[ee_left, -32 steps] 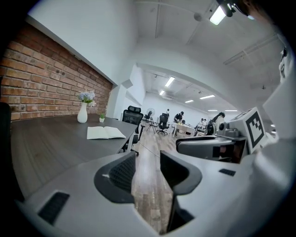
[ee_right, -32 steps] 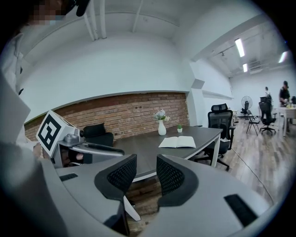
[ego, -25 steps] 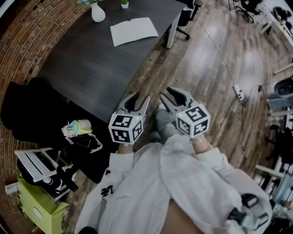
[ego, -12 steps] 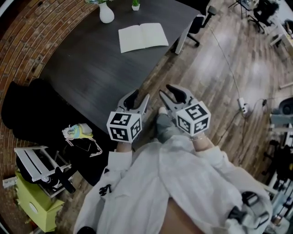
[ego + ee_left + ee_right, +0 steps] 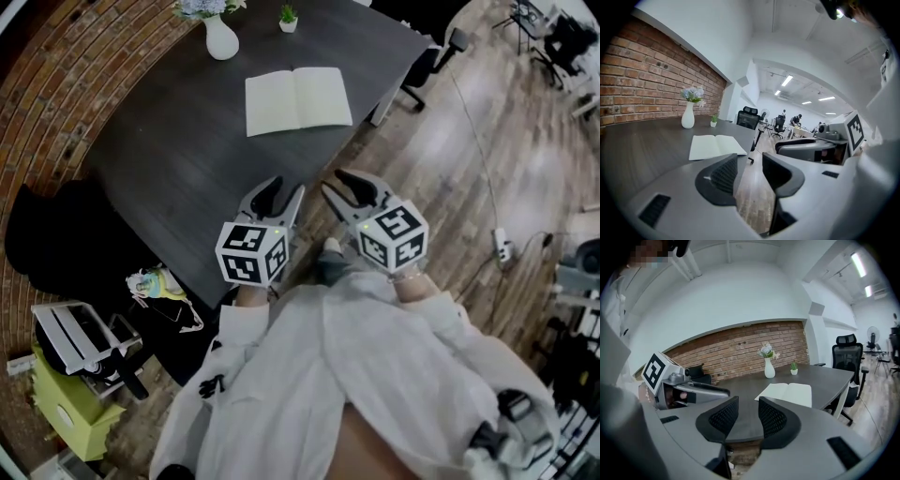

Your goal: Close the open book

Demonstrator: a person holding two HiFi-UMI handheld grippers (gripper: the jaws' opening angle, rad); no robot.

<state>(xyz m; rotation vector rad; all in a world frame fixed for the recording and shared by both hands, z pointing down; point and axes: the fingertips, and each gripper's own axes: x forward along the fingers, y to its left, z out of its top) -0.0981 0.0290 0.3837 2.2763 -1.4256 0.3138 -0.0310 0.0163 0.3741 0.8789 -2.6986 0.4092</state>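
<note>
Open book [image 5: 298, 101] lies flat at 12 o'clock on dark table [image 5: 169, 159], well apart from your grippers. Left gripper [image 5: 284, 190] & right gripper [image 5: 337, 183]: jaws narrowly apart, empty. Book prob light, pages floppy; take outer cover edge, fold over spine.

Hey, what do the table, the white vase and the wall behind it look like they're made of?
Table: dark grey matte top with faint grain streaks, probably wood or laminate. Vase: smooth plain white, likely ceramic, though plastic or glass can't be ruled out. Wall: exposed red brick with pale mortar joints, rough and unpainted.
</note>
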